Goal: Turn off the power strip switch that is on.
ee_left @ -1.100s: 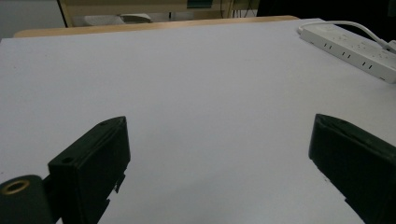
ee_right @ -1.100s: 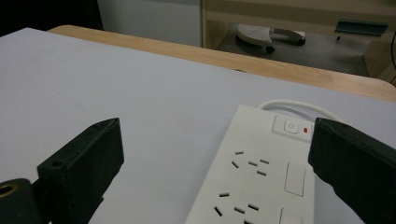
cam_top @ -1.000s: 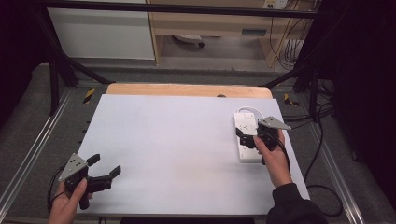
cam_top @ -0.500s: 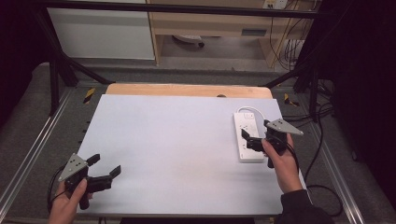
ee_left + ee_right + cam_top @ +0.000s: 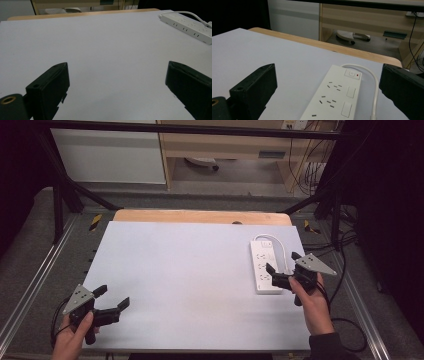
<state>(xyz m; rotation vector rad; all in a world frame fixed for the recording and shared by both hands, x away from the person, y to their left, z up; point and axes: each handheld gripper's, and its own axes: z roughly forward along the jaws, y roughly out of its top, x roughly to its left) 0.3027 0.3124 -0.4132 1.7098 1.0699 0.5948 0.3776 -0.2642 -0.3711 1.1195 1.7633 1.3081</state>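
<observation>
High view: white power strip [image 5: 263,266] is seen right of centre on the table [image 5: 190,270], right gripper [image 5: 283,270] spread at its near end, left gripper [image 5: 112,300] spread lower left; left gripper view: strip cropped upper right; right gripper view: strip's near end cut off below.

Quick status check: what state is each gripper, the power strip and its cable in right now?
Left gripper: open, empty, low over the near-left table.
Right gripper: open, empty, at the strip's near end.
Power strip: flat on the table, nothing plugged into the visible sockets.
Strip's cable: loops from the far end along its right side.
</observation>
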